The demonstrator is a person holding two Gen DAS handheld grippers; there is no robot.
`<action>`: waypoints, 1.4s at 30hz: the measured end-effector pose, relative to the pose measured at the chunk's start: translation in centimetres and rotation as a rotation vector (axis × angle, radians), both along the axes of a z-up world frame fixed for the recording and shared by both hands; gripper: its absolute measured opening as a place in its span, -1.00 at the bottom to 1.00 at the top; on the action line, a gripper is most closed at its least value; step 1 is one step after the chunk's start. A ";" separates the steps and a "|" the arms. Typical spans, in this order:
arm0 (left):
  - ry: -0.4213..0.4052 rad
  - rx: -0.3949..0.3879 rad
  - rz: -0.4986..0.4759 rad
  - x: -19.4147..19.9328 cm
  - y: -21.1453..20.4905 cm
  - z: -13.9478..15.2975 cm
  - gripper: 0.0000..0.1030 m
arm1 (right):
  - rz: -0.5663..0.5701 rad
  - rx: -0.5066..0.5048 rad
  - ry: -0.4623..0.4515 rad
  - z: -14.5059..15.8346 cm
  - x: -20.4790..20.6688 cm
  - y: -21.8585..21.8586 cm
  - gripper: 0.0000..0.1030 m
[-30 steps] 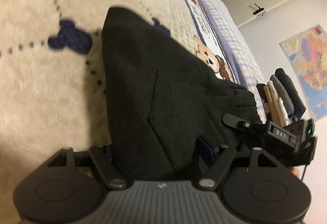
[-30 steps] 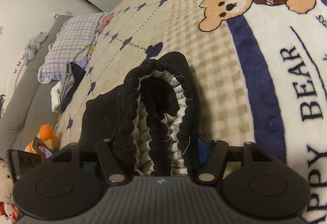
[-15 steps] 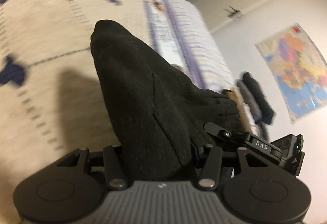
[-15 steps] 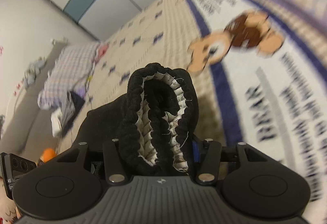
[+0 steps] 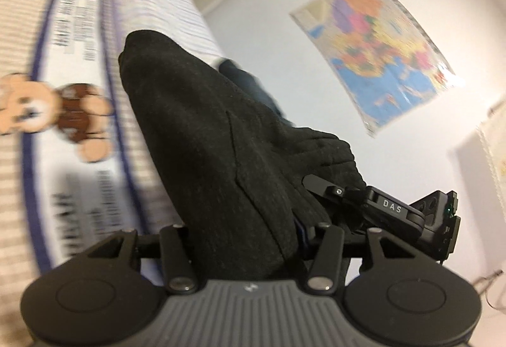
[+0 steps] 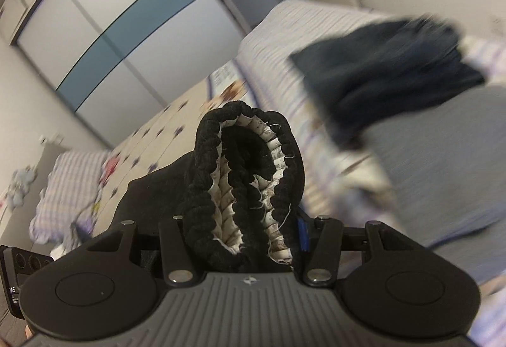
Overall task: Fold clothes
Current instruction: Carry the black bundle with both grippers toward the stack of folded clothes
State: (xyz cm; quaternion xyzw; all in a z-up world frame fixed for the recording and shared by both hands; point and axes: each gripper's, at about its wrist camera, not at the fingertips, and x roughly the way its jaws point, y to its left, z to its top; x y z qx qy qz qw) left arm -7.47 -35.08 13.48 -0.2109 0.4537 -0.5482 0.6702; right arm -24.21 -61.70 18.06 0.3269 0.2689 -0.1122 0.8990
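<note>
Both tools, left (image 5: 243, 233) and right (image 6: 245, 236), clamp the black garment (image 5: 202, 138), apparently above the bed (image 5: 57, 68).

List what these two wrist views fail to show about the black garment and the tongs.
- Left wrist view: the black garment covers the left tongs' tips, so their grip point is hidden.
- Right wrist view: the bunched elastic waistband hides the right tongs' tips.
- Neither view shows the garment whole, so its type and fold state are unclear.
- Both views: motion blur smears the bear blanket's lettering and the dark clothes pile.
</note>
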 end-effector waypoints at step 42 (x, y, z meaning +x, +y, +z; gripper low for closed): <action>-0.073 -0.051 -0.150 -8.9 -22.3 -1.8 0.00 | -0.226 0.037 0.010 -2.4 -11.1 -22.8 0.08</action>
